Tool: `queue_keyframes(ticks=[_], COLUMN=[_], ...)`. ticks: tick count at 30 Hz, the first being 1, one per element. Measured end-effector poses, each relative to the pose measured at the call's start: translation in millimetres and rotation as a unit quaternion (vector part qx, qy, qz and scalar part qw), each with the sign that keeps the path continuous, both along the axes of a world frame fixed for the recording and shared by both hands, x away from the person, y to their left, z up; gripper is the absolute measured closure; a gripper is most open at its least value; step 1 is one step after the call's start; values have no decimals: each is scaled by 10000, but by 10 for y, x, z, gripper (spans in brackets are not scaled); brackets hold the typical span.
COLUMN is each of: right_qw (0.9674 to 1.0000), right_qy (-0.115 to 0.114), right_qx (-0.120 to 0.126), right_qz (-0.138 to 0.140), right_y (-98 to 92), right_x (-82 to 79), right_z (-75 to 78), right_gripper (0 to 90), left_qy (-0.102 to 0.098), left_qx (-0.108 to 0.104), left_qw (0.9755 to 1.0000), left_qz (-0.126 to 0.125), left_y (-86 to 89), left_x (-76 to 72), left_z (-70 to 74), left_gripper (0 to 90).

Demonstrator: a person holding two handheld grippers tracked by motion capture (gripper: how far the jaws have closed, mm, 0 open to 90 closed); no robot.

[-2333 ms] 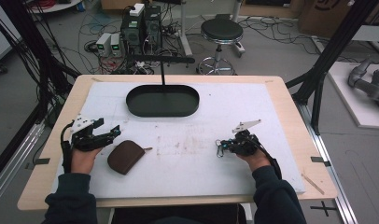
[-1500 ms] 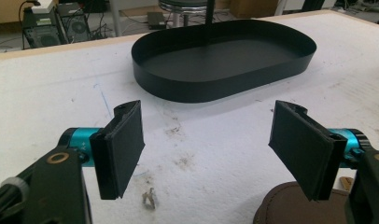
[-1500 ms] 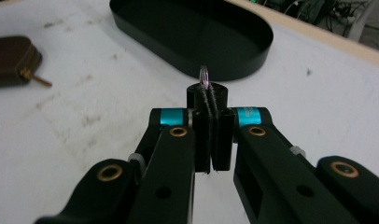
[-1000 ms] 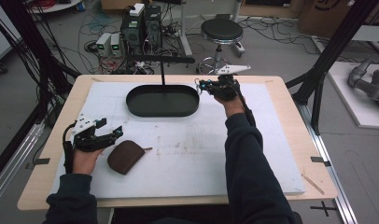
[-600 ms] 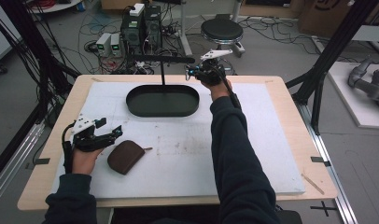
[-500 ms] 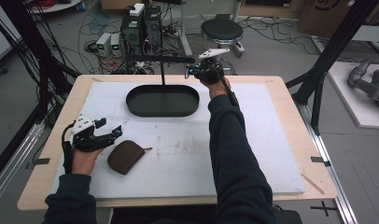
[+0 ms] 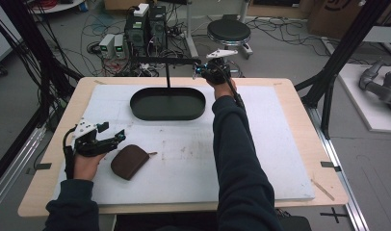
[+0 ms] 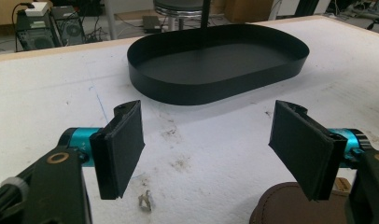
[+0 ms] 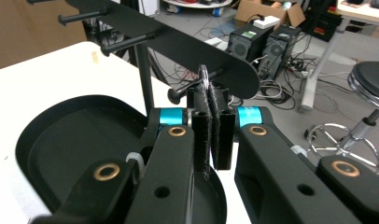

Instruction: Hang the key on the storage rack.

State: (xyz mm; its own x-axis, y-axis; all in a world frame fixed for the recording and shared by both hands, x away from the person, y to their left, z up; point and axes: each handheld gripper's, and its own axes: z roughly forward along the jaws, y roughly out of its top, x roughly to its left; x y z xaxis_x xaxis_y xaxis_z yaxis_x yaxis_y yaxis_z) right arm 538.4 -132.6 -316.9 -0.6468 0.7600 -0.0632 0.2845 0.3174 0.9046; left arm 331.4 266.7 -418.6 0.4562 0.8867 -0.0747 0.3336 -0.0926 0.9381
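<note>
White matting (image 7: 280,144) is seen laid over a wooden table (image 7: 299,96), with computer towers (image 7: 145,24), cabling and a stool (image 7: 228,31) on the floor beyond. The right gripper (image 9: 210,100) is held at the far edge, its jaws pressed together on a thin metal ring (image 9: 203,74), which is seen at a peg of the black rack bar (image 9: 178,44) (whether the ring is over the peg cannot be told). That bar is carried on a post (image 9: 144,77) rising from the black oval tray (image 7: 167,103). The left gripper (image 8: 208,140) is rested near the left edge, jaws spread wide, nothing between them. A brown zip pouch (image 7: 129,161) is observed just beside it.
</note>
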Motion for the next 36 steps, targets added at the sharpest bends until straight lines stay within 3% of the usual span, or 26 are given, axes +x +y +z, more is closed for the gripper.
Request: queue_keyframes(ticks=[4,5,7,12,13,16,19,20,22,23,25,26,32,36], right_qw=[9996,9993,9989,9988,9988,9992,9997,9997,9997,9991,9986,9972,9965,9964], right_qy=[36,50,91,-4,-31,319,222,222,195,367,404,562,414,476], right_qx=[15,99,267,146,132,83,15,15,-79,-176,-271,-436,-715,-675], right_qz=[-279,-349,-383,-466,-461,-234,-107,-107,-118,-140,-210,-244,-114,-188], right_y=[-42,-72,-149,-378,-440,-654,-864,-864,-1097,-1165,-1298,-1347,-1553,-1610], right_x=[-2,-3,-23,-171,-225,-345,-555,-555,-766,-820,-971,-1040,-1531,-1686], right_z=[9,18,48,121,127,142,124,124,57,37,-46,-83,-486,-722], right_gripper=[736,679,645,477,461,405,396,396,349,291,258,239,217,214], left_qy=[8,11,0,20,24,32,32,32,131,167,225,225,53,-10], left_qx=[7,4,-6,-41,-73,-103,-154,-154,-174,-156,-138,-138,-104,-93], left_qw=[10000,10000,10000,10000,10000,9999,9999,9999,9998,9997,9997,9997,9999,9999], left_qz=[4,2,8,16,26,30,64,64,31,21,9,9,52,53], left_y=[4,5,11,23,21,20,28,28,31,30,32,32,40,42], left_x=[0,0,-1,0,-2,-4,-5,-5,7,15,26,26,16,-4], left_z=[-1,-1,-1,-1,-1,0,6,6,-2,-9,-20,-20,10,24], left_gripper=[258,258,258,258,258,258,258,257,247,235,228,223,211,212])
